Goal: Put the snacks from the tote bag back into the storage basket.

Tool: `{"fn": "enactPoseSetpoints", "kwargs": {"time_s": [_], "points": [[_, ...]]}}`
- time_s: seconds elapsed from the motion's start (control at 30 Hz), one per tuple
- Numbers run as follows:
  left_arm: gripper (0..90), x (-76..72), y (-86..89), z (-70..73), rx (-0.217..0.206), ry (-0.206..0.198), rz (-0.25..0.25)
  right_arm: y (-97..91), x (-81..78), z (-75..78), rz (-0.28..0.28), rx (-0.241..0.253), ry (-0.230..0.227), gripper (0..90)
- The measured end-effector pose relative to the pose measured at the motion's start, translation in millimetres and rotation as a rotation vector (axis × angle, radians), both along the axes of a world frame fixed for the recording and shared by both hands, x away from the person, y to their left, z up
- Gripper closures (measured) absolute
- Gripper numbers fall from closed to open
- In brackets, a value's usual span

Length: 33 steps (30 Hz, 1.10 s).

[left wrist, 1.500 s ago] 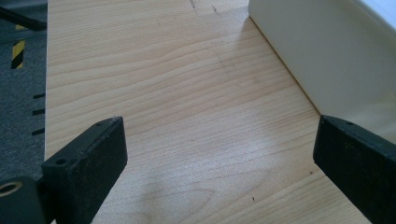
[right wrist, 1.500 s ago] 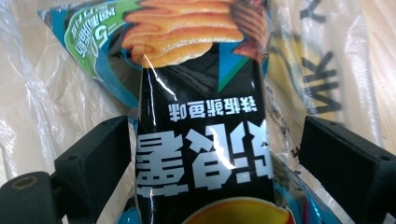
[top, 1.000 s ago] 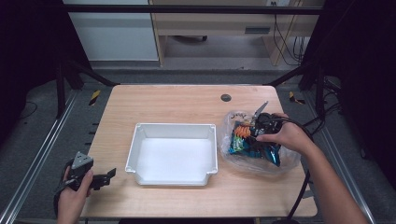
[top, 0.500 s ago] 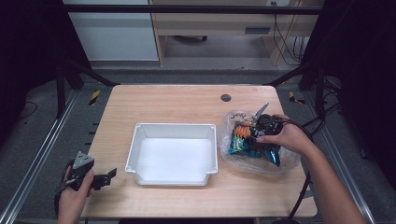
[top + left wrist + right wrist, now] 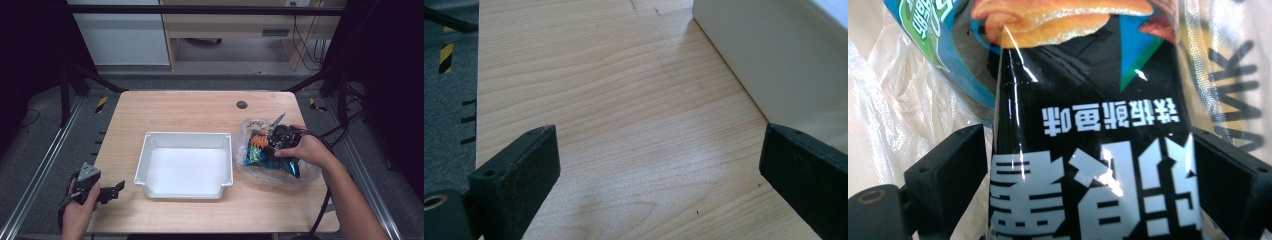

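The right gripper (image 5: 1088,200), at right of the high view, closes its jaws on a black snack packet (image 5: 1088,125) inside a clear plastic bag (image 5: 280,172). At lower left, the left gripper (image 5: 659,175) gapes wide and empty over the wooden table (image 5: 614,100), beside a white tray (image 5: 184,165).

1 tray (image 5: 150,165), 1 bag (image 5: 305,175)

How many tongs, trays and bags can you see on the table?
Tongs: 2, the left tongs and the right tongs
White tray: 1
Clear plastic bag holding snack packets: 1
Total: 4
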<state>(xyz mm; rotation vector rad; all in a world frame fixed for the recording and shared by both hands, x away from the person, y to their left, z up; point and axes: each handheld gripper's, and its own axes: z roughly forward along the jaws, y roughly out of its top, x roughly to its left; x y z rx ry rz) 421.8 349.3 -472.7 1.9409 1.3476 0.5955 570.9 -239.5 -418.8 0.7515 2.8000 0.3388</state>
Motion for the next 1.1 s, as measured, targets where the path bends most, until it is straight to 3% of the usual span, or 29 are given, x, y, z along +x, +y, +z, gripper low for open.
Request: {"fn": "enactPoseSetpoints", "kwargs": {"time_s": [0.73, 1.1], "points": [[2.7, -0.1, 0.1, 0.0, 0.000, -0.001, -0.001, 2.1, 0.0, -10.4, -0.006, -0.019, 0.009, 12.6], [2.7, -0.1, -0.2, -0.1, -0.002, 0.001, -0.001, 0.2, -1.2, -10.0, -0.016, -0.025, 0.000, 25.3]]}}
